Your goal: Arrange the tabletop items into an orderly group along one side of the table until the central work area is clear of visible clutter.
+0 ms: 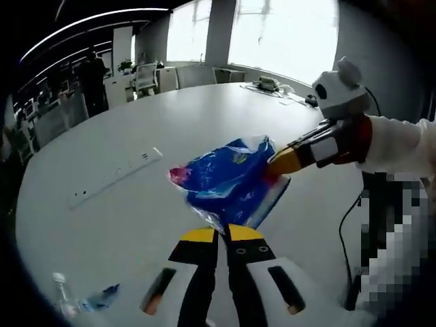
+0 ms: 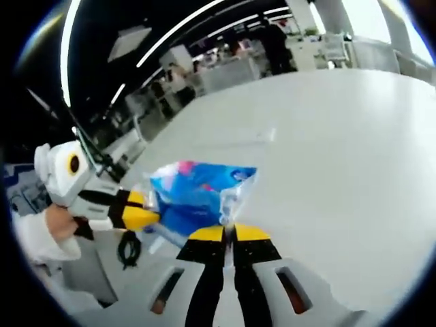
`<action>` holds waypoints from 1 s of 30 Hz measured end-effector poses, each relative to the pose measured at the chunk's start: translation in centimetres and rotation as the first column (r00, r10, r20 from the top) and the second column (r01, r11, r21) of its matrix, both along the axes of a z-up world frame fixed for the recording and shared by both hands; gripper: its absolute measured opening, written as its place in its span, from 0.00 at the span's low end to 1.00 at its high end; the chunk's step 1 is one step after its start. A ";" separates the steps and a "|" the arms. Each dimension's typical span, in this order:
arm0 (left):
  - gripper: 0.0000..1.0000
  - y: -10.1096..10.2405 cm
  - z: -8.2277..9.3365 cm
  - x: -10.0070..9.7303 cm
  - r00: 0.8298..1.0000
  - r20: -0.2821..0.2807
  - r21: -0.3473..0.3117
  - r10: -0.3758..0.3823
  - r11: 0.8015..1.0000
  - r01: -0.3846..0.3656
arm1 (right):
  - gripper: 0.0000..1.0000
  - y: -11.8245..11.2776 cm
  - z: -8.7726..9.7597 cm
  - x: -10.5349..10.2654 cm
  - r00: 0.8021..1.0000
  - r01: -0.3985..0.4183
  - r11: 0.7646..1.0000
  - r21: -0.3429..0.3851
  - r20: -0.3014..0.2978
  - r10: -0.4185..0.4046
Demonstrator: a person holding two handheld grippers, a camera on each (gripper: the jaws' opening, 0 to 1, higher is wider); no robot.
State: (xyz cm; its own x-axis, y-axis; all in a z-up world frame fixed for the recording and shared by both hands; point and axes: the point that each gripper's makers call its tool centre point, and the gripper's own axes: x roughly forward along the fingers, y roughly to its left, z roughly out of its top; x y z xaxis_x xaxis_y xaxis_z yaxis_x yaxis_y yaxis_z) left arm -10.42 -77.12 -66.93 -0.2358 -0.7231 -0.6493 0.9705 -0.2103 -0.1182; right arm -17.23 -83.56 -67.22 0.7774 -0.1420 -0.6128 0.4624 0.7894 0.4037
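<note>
One blue plastic packet (image 1: 231, 180) is hanging above the desk (image 1: 204, 116), and I am gripping it with both tools. In the left gripper view my left gripper (image 1: 222, 235) is pinching the packet's lower edge with its jaws pressed together, while the right gripper (image 1: 283, 161) is coming in from 3 o'clock and biting the packet's right end. In the right gripper view the right gripper (image 2: 228, 234) is closing on the packet's (image 2: 194, 194) bottom corner, and the left gripper (image 2: 142, 208) is reaching in from 9 o'clock.

I am counting one white power strip (image 1: 116, 177) lying flat at 10 o'clock, and one clear water bottle (image 1: 68, 300) lying at 7 o'clock.

The desk is a wide, pale round top. Behind it, bright windows (image 1: 272, 30) are glowing and office chairs (image 1: 146, 76) are standing.
</note>
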 end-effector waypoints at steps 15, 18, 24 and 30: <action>0.01 -3.2 -7.1 1.8 0.999 -0.023 0.165 0.023 0.986 -0.019 | 0.02 -3.9 -8.0 2.1 0.986 -0.047 0.998 -0.033 -0.161 0.041; 0.02 -3.4 -8.0 1.9 0.999 -0.025 0.186 0.028 0.982 -0.023 | 0.02 -4.5 -9.1 2.6 0.981 -0.064 0.997 -0.042 -0.186 0.055; 0.02 -3.9 -9.3 2.4 0.999 -0.030 0.216 0.038 0.976 -0.031 | 0.02 -5.2 -10.3 3.1 0.977 -0.074 0.996 -0.042 -0.205 0.064; 0.02 -4.3 -9.8 2.7 0.998 -0.025 0.219 0.056 0.974 -0.049 | 0.02 -5.8 -10.4 3.2 0.981 -0.057 0.997 -0.050 -0.191 0.046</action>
State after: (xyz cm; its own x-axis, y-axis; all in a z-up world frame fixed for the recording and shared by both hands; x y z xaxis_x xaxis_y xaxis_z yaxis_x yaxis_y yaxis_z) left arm -7.67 -81.38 -76.76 -0.2238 -0.5764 -0.7859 0.9746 -0.1250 -0.1858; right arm -14.03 -89.38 -77.62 0.6553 -0.1422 -0.7418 0.4843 0.8328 0.2682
